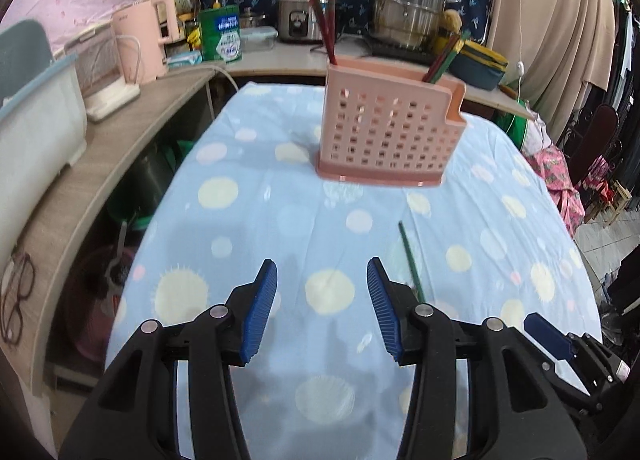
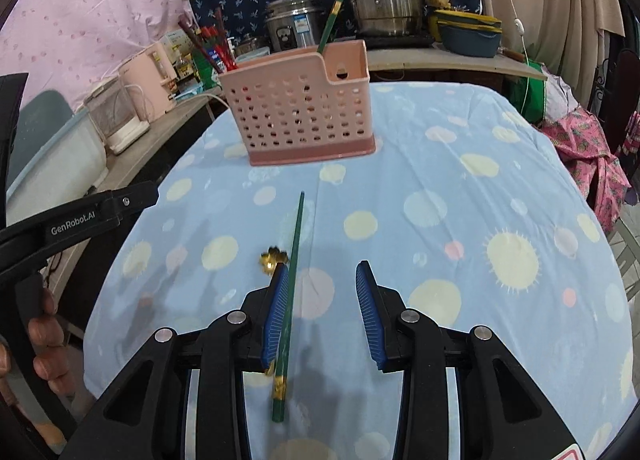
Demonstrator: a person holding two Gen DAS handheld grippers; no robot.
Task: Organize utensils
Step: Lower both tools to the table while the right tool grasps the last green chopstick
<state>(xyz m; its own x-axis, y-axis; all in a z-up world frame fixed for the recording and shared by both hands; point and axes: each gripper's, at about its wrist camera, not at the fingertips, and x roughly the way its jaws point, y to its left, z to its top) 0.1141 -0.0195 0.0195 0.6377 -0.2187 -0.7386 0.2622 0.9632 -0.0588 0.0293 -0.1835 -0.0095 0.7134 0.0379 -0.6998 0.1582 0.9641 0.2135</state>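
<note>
A pink perforated utensil holder (image 1: pixel 384 131) (image 2: pixel 300 119) stands on the blue dotted tablecloth (image 1: pixel 248 219) (image 2: pixel 460 199). Red chopsticks (image 1: pixel 324 27) (image 2: pixel 212 43) stick out of its left end. A green chopstick (image 2: pixel 330 23) stands in its right end, with red ones beside it in the left wrist view. Another green chopstick (image 2: pixel 296 244) (image 1: pixel 410 260) lies on the cloth along the inner face of the right gripper's left pad (image 2: pixel 276 312), unpinched. A small gold piece (image 2: pixel 272 258) peeks out beside that pad. My right gripper (image 2: pixel 322 264) is open. My left gripper (image 1: pixel 322 264) is open over bare cloth, left of the chopstick.
A wooden counter on the left carries a pink kettle (image 1: pixel 148 39), a white appliance (image 1: pixel 104 71), a pale bin (image 1: pixel 36 119) and glasses (image 1: pixel 16 300). The back shelf holds a rice cooker (image 1: pixel 298 15) and steel pots (image 1: pixel 408 7). Clothes (image 2: pixel 592 147) hang past the table's right edge.
</note>
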